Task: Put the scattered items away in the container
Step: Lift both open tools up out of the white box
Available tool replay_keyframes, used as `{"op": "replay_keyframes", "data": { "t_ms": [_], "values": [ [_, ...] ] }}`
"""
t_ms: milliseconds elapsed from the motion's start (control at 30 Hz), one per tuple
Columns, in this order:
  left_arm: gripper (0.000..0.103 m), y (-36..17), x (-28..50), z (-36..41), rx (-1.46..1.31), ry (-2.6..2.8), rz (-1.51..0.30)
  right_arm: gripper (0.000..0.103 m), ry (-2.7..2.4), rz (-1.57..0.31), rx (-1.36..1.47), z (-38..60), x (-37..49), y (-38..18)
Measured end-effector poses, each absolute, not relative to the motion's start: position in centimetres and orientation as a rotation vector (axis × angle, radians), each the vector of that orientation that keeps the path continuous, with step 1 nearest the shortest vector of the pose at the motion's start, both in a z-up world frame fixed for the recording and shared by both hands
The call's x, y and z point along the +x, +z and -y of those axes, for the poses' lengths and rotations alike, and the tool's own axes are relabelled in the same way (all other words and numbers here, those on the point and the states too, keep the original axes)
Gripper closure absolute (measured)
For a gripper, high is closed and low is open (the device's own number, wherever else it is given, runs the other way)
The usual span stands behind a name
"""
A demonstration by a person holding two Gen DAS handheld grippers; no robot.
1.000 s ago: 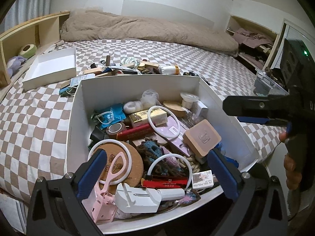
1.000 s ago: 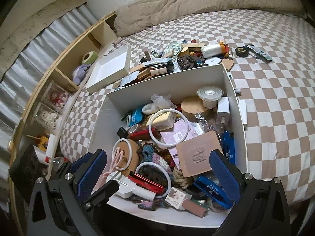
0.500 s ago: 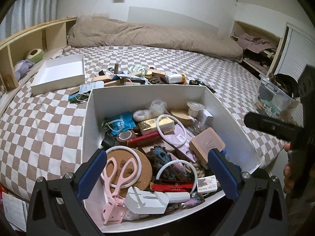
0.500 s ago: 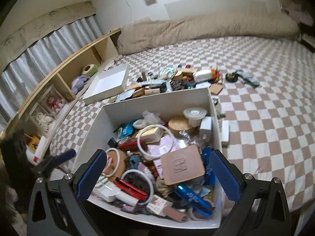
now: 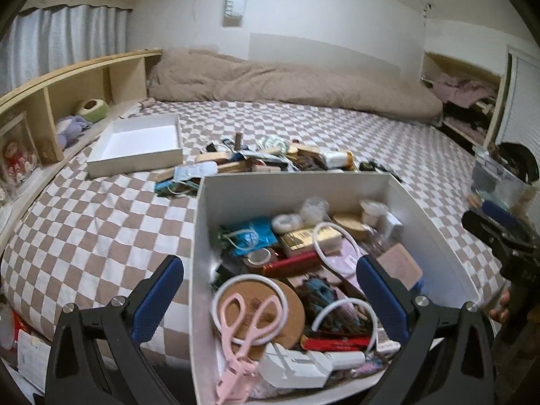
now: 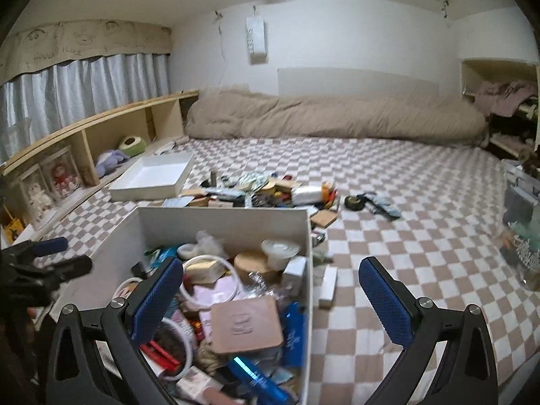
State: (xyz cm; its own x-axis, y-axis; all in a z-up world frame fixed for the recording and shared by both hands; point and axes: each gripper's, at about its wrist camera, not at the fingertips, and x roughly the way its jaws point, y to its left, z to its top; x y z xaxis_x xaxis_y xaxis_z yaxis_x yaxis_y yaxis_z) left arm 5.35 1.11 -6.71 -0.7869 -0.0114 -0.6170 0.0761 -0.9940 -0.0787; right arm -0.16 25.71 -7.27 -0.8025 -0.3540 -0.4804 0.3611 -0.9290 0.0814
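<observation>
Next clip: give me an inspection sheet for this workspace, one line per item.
Surface: checkered bed.
Job's things: white box heaped full; pile of loose items on the bed beyond it.
Clutter: shallow white tray empty; black tape roll lies apart.
Grippers: left tool open, empty; right tool open, empty.
Cables: nothing seen.
Surroundings: rolled duvet, wooden shelf, curtains.
</observation>
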Motion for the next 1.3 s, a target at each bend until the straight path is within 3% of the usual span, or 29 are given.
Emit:
{"op": "replay_keyframes", "data": {
  "t_ms": [567,833,1300],
  "values": [
    [0.0,-8.1,3.8,2.0,0.946,-2.818,-0.229,0.0,-2.701,-0.071,0.651,-25.0,-2.1,-9.1],
    [0.0,-8.2,3.5,3.2,0.899,-2.738,-0.207,0.0,-2.727,-0.033,0.682,-25.2,-2.8,-8.8],
    [0.0,-8.3,2.9,3.2,0.867,-2.733,-0.136,0.0,-2.696,-0.16,0.655,-21.0,0.7,-8.0]
  ]
}}
